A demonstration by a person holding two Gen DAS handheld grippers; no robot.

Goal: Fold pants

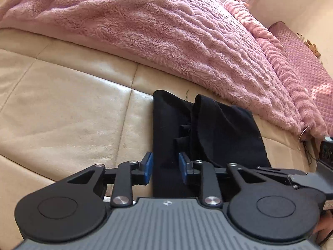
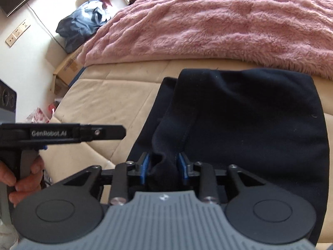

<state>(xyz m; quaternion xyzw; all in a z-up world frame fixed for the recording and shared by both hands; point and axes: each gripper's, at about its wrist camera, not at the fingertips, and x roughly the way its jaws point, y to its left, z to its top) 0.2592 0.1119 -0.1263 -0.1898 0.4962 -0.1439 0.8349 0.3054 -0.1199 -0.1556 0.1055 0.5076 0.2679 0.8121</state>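
Note:
Black pants (image 1: 210, 133) lie folded on a cream leather surface (image 1: 62, 108), just below a pink fluffy blanket (image 1: 145, 31). My left gripper (image 1: 165, 166) is open, its blue pads either side of the pants' left strip, not closed on it. In the right wrist view the pants (image 2: 260, 114) fill the middle and right. My right gripper (image 2: 163, 166) is shut on a bunched fold of the pants' near edge. The left gripper's body (image 2: 62, 134) shows side-on at the left of that view, with the person's hand on it.
The pink blanket (image 2: 208, 20) covers the bed behind the pants. A blue cloth bundle (image 2: 83, 25) and a cardboard box (image 2: 66, 68) sit on the floor at the left. A pink quilted cushion (image 1: 308, 62) is at the far right.

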